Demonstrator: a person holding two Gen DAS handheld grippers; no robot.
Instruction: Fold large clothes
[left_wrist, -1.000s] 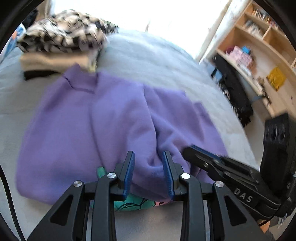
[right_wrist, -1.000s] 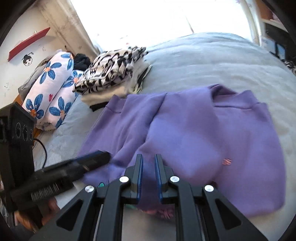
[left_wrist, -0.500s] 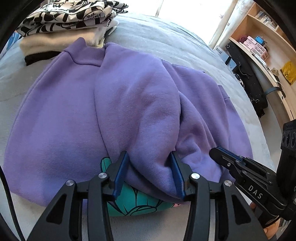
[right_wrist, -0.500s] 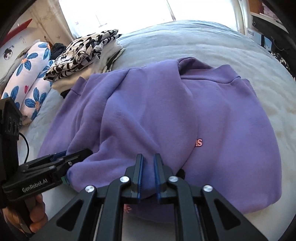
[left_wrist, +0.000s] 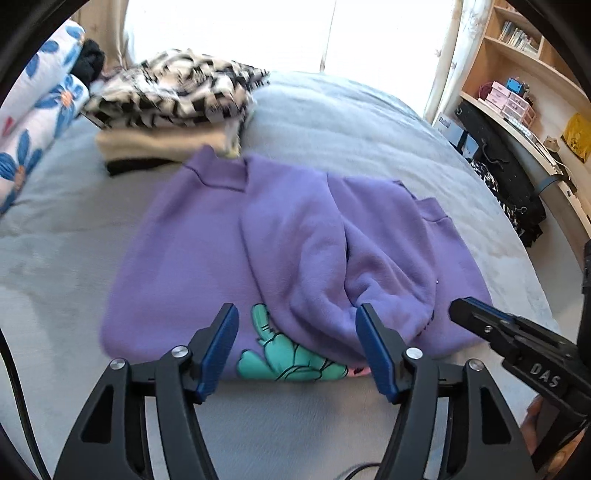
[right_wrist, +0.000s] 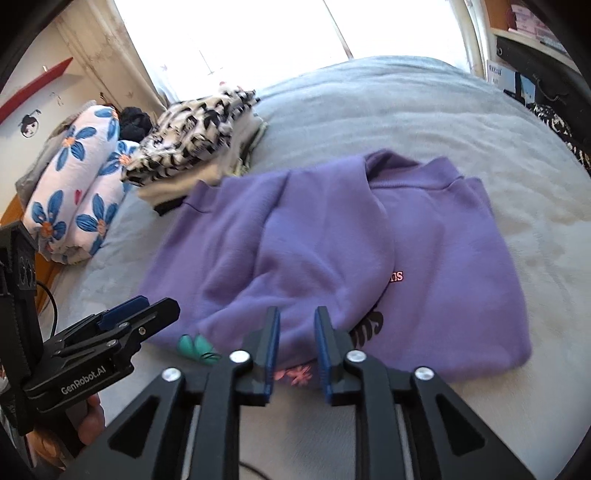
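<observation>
the purple sweatshirt (left_wrist: 207, 258) lies part-folded on the bed (left_wrist: 351, 125). our left gripper (left_wrist: 297, 347) and right gripper (right_wrist: 295, 345) have just been opening, nothing between their fingers. it looks soft, thick and floppy; we would take it by the near hem.

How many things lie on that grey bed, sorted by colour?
Purple fleece sweatshirt: 1
Black-and-white patterned folded garment: 1
Cream folded garment: 1
Black folded garment, bottom of the stack: 1
Blue-flowered white pillows: 2
Total: 6

Sweatshirt (left_wrist: 207, 236) on bed (left_wrist: 351, 122); folded stack (left_wrist: 166, 110) behind it, pillows (right_wrist: 74, 184) further left.
</observation>
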